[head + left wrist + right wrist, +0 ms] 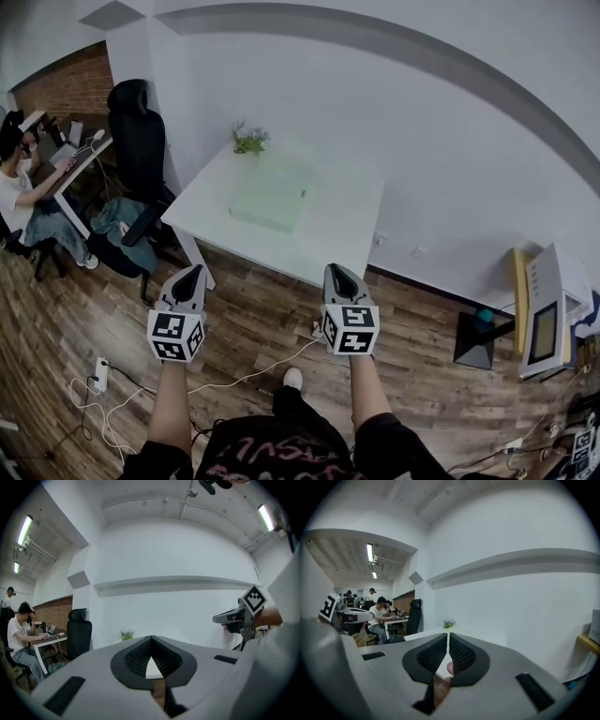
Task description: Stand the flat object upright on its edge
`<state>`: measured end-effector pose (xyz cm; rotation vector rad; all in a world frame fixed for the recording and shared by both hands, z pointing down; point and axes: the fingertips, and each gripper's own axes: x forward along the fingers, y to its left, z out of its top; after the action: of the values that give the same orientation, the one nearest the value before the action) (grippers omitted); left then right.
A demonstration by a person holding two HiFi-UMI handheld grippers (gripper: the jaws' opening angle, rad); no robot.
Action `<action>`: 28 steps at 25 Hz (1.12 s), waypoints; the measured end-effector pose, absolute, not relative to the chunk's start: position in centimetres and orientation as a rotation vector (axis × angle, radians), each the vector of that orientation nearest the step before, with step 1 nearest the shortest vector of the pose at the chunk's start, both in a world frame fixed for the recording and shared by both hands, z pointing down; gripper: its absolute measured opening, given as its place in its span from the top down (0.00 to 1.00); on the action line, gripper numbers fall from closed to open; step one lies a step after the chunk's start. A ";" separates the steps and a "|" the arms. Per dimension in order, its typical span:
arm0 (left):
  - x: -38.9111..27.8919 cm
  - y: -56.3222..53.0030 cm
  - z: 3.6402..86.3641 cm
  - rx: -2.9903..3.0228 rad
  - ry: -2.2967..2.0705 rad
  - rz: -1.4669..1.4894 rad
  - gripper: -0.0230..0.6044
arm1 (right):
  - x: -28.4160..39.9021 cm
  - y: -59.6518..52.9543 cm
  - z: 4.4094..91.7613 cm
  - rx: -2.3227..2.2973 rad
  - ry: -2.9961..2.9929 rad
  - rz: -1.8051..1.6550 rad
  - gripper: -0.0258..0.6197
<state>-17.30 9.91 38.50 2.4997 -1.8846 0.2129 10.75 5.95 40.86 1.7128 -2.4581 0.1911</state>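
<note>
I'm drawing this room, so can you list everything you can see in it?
Table: one, white, ahead of the person.
Flat object: one, pale green, lying flat on the table.
Plant: one, green, at the table's far left corner.
Office chair: one, black, left of the table.
Seated person: one, white top, far left.
Power strip: one, white, on the wooden floor, lower left.
Left gripper: one, grey, shut and empty, short of the table.
Right gripper: one, grey, shut and empty, short of the table.
</note>
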 end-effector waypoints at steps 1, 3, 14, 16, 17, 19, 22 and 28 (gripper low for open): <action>-17.2 8.8 38.8 2.492 -1.884 0.220 0.94 | 11.0 4.9 41.2 1.708 -2.457 0.200 0.91; -16.8 6.8 39.2 2.476 -1.885 0.235 0.94 | 11.5 2.7 41.8 1.700 -2.455 0.219 0.91; -14.2 -2.8 39.4 2.405 -1.933 0.293 0.94 | 13.9 -7.8 43.2 1.627 -2.485 0.301 0.91; -14.0 -3.9 39.4 2.391 -1.944 0.292 0.94 | 14.0 -9.1 43.3 1.610 -2.491 0.306 0.91; -13.9 -4.4 39.4 2.389 -1.947 0.293 0.94 | 14.1 -9.6 43.4 1.605 -2.492 0.309 0.91; -13.7 -5.2 39.3 2.386 -1.951 0.298 0.94 | 14.2 -10.6 43.4 1.598 -2.496 0.317 0.91; -13.8 -6.4 38.6 2.388 -1.967 0.299 0.94 | 13.8 -11.9 43.1 1.587 -2.514 0.321 0.91; -13.9 -8.5 37.9 2.398 -1.986 0.289 0.94 | 13.4 -13.9 42.8 1.575 -2.533 0.312 0.91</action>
<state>-13.85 -8.55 37.90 2.3978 -1.9863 0.2885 13.37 -13.89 42.84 1.5751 -2.5333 0.3115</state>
